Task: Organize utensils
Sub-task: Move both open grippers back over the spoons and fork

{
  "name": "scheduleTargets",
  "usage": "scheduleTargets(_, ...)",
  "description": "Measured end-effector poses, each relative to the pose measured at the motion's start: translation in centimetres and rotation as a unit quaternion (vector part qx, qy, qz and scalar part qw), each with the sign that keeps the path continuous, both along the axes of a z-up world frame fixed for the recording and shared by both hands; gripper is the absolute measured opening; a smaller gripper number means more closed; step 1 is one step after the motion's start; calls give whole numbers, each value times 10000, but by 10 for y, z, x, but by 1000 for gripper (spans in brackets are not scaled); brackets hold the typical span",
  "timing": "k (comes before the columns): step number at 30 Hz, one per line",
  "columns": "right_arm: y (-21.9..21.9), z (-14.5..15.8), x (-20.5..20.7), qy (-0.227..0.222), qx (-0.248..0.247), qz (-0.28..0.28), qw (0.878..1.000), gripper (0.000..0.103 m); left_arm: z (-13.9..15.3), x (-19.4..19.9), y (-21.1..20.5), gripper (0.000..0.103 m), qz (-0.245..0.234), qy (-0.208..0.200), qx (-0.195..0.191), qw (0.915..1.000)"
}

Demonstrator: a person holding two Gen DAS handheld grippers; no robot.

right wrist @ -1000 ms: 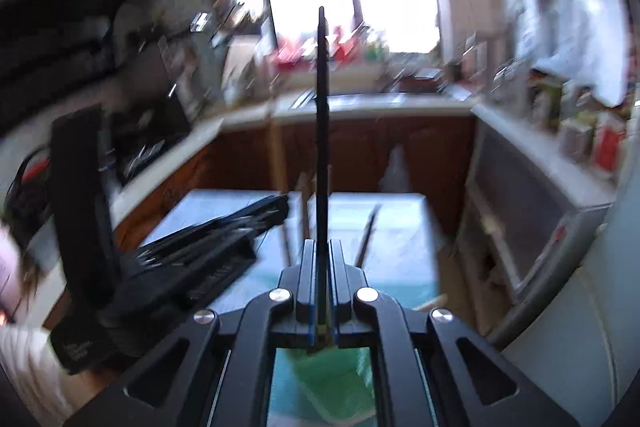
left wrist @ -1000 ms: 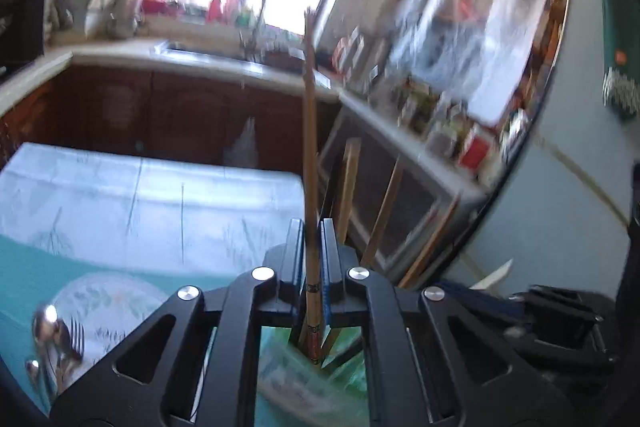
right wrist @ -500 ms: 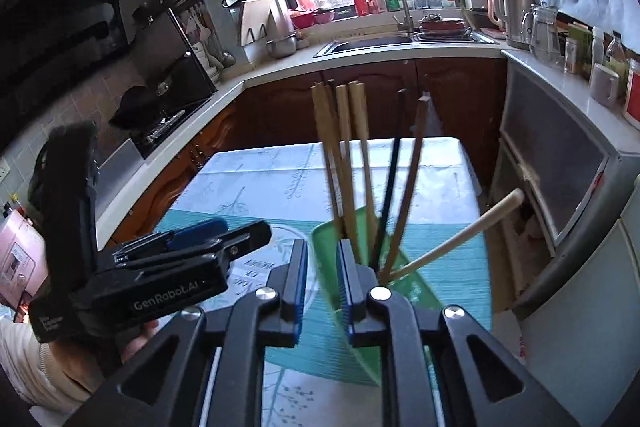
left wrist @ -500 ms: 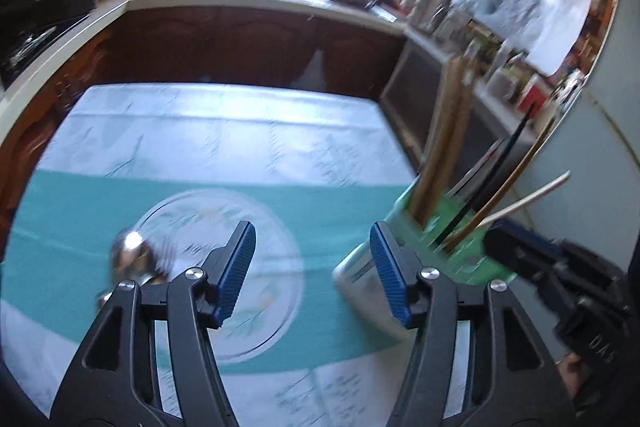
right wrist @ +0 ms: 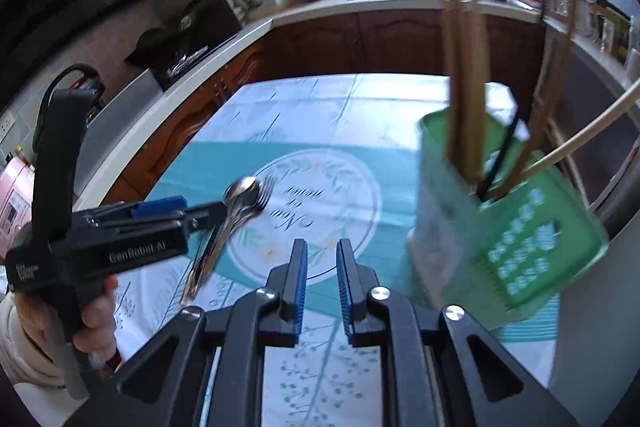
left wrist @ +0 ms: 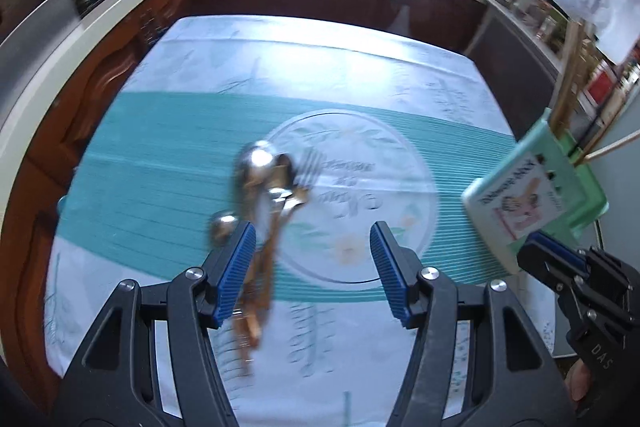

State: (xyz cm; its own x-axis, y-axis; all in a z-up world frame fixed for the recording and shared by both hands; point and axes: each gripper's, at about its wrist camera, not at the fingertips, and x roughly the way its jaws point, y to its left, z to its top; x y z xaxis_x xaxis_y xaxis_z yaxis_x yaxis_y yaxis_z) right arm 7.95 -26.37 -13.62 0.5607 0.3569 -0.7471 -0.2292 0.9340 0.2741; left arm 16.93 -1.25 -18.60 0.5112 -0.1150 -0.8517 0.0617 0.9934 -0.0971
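From the left wrist view, we see our left gripper (left wrist: 312,267) with its jaws spread wide and nothing between them. A blurred heap of metal spoons and a fork (left wrist: 272,195) lies on the tablecloth (left wrist: 320,75) just ahead of the left finger, some handles running back under it. We count about three spoon bowls and one fork head, though blur keeps us from being sure. The green utensil holder (left wrist: 532,199) stands off to the right, just past the tip of our right gripper (left wrist: 560,263).

From the right wrist view, our right gripper (right wrist: 322,287) has its jaws slightly parted and empty. The holder (right wrist: 500,227) sits just ahead to the right, with roughly six or seven chopsticks (right wrist: 466,75) standing in it. We judge the chopsticks sorted and the cutlery pile (right wrist: 236,211), ahead and left beside the left gripper (right wrist: 208,211), still to be moved.
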Motion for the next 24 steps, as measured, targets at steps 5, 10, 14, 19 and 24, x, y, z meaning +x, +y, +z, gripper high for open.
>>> scheduleTargets(5,25,-9,5,228,64,154,9996,15,-7,-2,29,57,175,144,11,9997)
scheduleTargets(10,42,-19,15,454,175,197,9986,15,-20,4,51,57,110,350,-71,9993)
scheduleTargets(14,57,-30,35,677,262,213,9971,16,-35,21,65,53,-86,697,-270,9972)
scheduleTargets(19,73,-57,74,1205,809,162,9893,21,-52,54,76,39,-268,1119,-570,9917)
scheduleTargets(24,85,-81,110,1450,988,-31,9845,22,-63,84,69,39,-439,1235,-541,9899)
